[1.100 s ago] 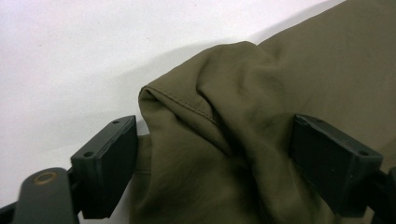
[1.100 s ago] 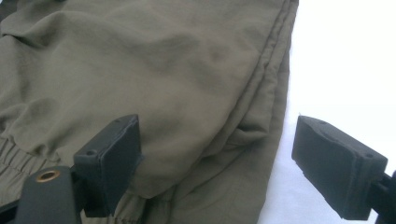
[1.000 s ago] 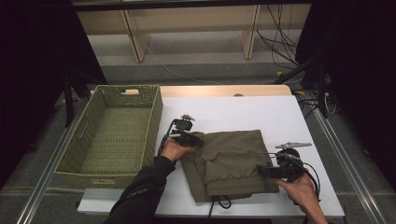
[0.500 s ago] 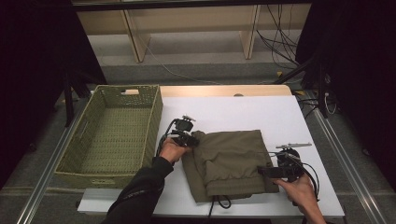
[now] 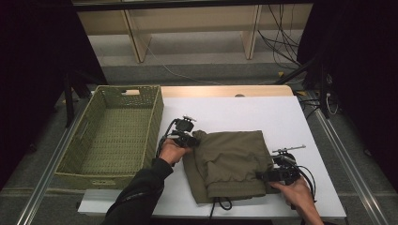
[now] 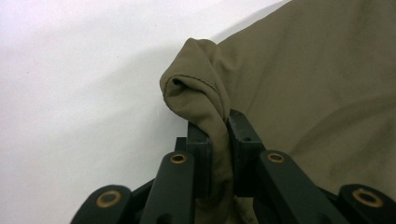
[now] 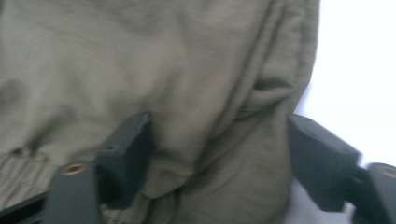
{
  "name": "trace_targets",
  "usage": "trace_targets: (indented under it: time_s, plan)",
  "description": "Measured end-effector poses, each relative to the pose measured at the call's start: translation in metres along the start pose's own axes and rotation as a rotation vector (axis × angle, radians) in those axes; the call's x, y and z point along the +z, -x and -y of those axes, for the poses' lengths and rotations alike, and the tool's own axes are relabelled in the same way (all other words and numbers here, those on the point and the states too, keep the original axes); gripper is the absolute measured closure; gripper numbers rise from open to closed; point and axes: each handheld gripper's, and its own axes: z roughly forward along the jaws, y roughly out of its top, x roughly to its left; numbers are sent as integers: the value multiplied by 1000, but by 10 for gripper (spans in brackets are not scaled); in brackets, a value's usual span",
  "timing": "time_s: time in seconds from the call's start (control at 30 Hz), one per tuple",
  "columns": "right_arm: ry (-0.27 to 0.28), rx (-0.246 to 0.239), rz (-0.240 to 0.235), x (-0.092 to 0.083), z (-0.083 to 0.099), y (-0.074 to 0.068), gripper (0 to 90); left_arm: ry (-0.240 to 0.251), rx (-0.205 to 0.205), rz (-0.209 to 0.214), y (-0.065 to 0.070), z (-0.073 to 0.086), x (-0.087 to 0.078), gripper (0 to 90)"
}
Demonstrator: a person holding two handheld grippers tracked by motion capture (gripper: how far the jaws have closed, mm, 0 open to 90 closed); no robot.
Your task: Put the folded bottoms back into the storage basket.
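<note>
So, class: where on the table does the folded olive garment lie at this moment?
In the high view the folded olive garment lies on the white table, near its front edge, right of the green wicker basket and between the two hand-held grippers.

The right gripper view is blurred, so the olive garment [image 7: 187,93] shows soft folds and no seam detail. In the left gripper view the garment runs off the right edge. In the high view, the person's forearms are cut by the bottom edge
</note>
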Motion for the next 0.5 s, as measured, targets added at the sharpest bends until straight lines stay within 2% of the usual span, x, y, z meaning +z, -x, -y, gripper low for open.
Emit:
trace_targets:
  time_s: [0.13, 0.33, 0.4, 0.5]
  plan:
    - [3, 2, -55, 2, 1, -5, 475, 7, 2, 8, 1, 0, -3, 806]
    - [9, -19, -81, 6, 0, -11, 789, 29, -1, 17, 3, -2, -7, 810]
    - [10, -23, -82, 5, 0, -11, 837, 40, -6, 22, 3, -2, -8, 812]
    - [21, -23, -97, 2, -1, -9, 865, 51, -6, 31, 3, -4, -12, 815]
